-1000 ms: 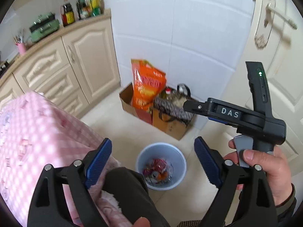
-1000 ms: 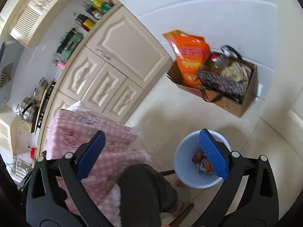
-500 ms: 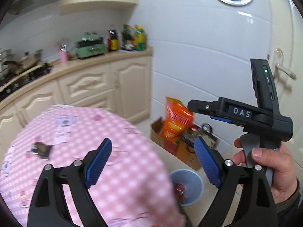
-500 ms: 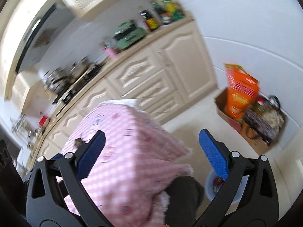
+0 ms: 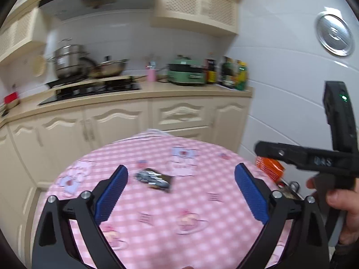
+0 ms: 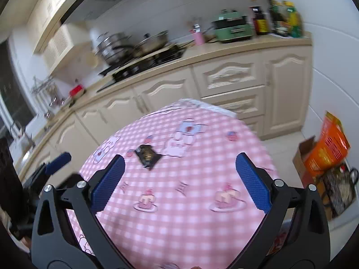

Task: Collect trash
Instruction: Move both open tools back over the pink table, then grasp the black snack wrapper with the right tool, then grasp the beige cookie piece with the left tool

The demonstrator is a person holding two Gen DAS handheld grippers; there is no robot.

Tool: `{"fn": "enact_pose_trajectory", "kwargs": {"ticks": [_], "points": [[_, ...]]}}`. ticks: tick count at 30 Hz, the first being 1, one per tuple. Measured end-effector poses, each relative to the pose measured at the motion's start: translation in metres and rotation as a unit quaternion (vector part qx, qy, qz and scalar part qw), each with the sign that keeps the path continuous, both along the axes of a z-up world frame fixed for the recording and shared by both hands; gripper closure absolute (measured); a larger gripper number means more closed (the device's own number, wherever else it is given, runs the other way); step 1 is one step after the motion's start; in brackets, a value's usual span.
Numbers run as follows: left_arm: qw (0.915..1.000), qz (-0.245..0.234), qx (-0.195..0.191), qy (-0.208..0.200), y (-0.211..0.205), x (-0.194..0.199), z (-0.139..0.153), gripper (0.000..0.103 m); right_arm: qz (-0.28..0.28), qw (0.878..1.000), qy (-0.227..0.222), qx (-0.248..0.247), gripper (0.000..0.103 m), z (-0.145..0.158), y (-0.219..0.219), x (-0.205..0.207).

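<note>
A dark crumpled wrapper [image 5: 154, 179] lies on the pink checked tablecloth [image 5: 197, 213] of a round table; it also shows in the right wrist view [image 6: 148, 156]. My left gripper [image 5: 180, 192] is open and empty above the table's near side, the wrapper just beyond its left finger. My right gripper [image 6: 179, 182] is open and empty, also above the table. The right gripper's body [image 5: 314, 159] shows at the right of the left wrist view. The left gripper's finger [image 6: 58, 160] shows at the left of the right wrist view. The blue bin is almost hidden under the table edge.
Cream cabinets [image 5: 125, 123] and a counter with stove, pots [image 5: 69, 60], a green appliance [image 5: 186, 71] and bottles stand behind the table. An orange bag [image 6: 327, 145] and cardboard box [image 6: 336, 190] sit on the floor at the right by the white tiled wall.
Both grippers swung up and left from the floor bin to the table. The bin with trash has dropped out of view and the wrapper on the tablecloth has come into view.
</note>
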State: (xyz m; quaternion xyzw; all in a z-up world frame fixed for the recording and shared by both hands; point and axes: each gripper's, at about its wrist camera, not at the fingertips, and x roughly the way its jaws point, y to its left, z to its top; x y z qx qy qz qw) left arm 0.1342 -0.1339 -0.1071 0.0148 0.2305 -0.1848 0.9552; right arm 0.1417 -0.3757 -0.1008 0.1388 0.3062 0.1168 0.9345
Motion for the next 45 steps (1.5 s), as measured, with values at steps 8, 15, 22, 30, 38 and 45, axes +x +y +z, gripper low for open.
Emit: {"fn": "enact_pose_trajectory", "kwargs": {"ticks": [8, 15, 22, 30, 38, 45], "points": [[0.9966, 0.081, -0.012, 0.009, 0.063, 0.048, -0.02, 0.009, 0.061, 0.997, 0.021, -0.046, 0.006, -0.016, 0.066, 0.055], [0.9925, 0.115, -0.007, 0.039, 0.089, 0.075, -0.051, 0.009, 0.103, 0.987, 0.069, -0.101, 0.006, -0.056, 0.107, 0.105], [0.9897, 0.122, -0.011, 0.074, 0.097, 0.087, -0.077, 0.009, 0.136, 0.979, 0.096, -0.116, 0.023, -0.083, 0.133, 0.138], [0.9899, 0.095, 0.022, 0.103, 0.076, 0.099, -0.087, 0.009, 0.15, 0.978, 0.112, -0.088, 0.072, -0.101, 0.127, 0.152], [0.9878, 0.047, 0.064, 0.134, 0.044, 0.123, -0.089, 0.009, 0.098, 0.989, 0.107, -0.039, 0.081, -0.096, 0.084, 0.147], [0.9817, -0.004, 0.121, 0.147, 0.001, 0.144, -0.1, 0.009, 0.071, 0.991, 0.11, 0.005, 0.083, -0.099, 0.056, 0.144]]}}
